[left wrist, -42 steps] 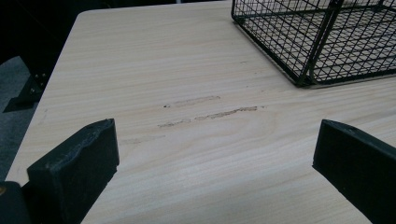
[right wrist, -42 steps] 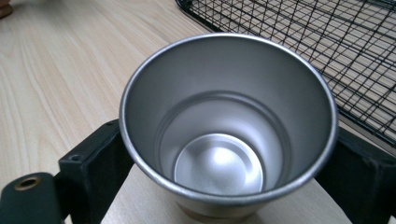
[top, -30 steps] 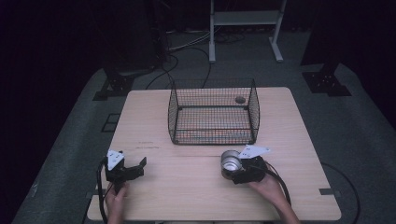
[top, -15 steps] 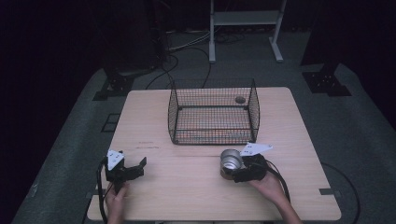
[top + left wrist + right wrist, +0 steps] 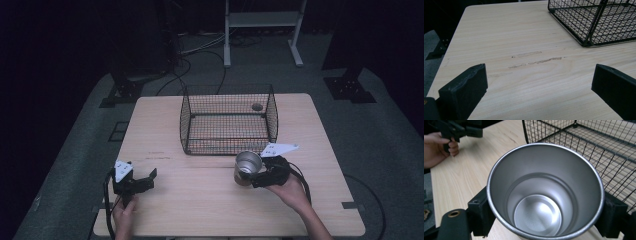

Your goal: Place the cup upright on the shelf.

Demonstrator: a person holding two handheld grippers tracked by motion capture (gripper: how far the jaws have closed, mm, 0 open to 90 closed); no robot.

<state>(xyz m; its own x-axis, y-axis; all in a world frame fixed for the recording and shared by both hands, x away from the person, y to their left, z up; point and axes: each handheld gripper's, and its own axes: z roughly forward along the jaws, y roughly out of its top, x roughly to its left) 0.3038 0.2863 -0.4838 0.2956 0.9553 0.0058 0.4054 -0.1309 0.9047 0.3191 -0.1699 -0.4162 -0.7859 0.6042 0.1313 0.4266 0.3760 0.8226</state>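
A person is sitting at a pale wooden surface (image 5: 200,200), holding a claw in each hand. The right claw (image 5: 260,175) is pinching a steel cup (image 5: 247,166), its two black jaws pressing against opposite sides of the cup's wall just below the rim. The cup is empty, its mouth tipping toward the right claw's camera, and it is sitting at the surface's near right, just in front of a black wire basket (image 5: 227,120) that is standing open-topped at the middle of the surface. Whether the cup's base is touching the wood is unclear. The left claw (image 5: 135,184) is resting low at the near left with its jaws spread wide and nothing between them (bare wood lies ahead of it). The step in hand appears to be carrying the gripped cup; the next move likely calls for raising it above the basket's front wall before lowering it inside.
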